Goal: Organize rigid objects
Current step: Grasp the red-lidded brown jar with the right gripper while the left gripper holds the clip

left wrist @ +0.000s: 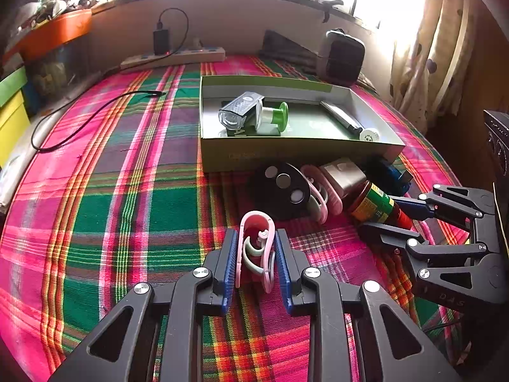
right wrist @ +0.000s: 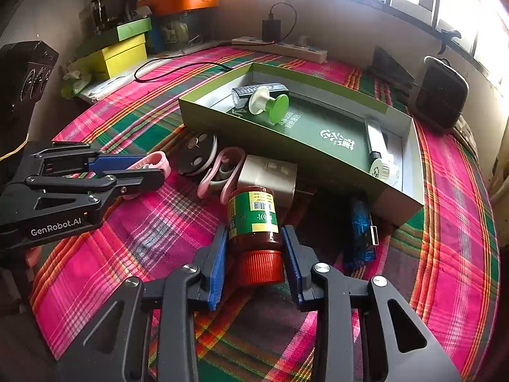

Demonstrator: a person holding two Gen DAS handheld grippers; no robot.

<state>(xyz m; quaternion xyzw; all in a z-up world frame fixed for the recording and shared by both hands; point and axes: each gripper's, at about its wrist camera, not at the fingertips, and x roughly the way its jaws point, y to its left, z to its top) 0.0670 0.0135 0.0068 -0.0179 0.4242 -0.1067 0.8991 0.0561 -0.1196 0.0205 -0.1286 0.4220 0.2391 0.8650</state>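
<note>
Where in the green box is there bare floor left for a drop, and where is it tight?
Free: the middle of the green box floor, between the green-capped spool and the silver tube. Crowded: the strip in front of the box, where black disc, pink clip, grey block and sauce jar lie packed together.

Two hand-held grippers low over the bed, each closed around an object.

The left hand-held gripper points forward, its blue pads pressed on both sides of a pink clip. The right hand-held gripper sits just to its right, angled inward, its blue pads against a jar lying on its side, near the red cap. Both black linkages are drawn in, jaws narrow. No hand or arm of the person shows in either view.
</note>
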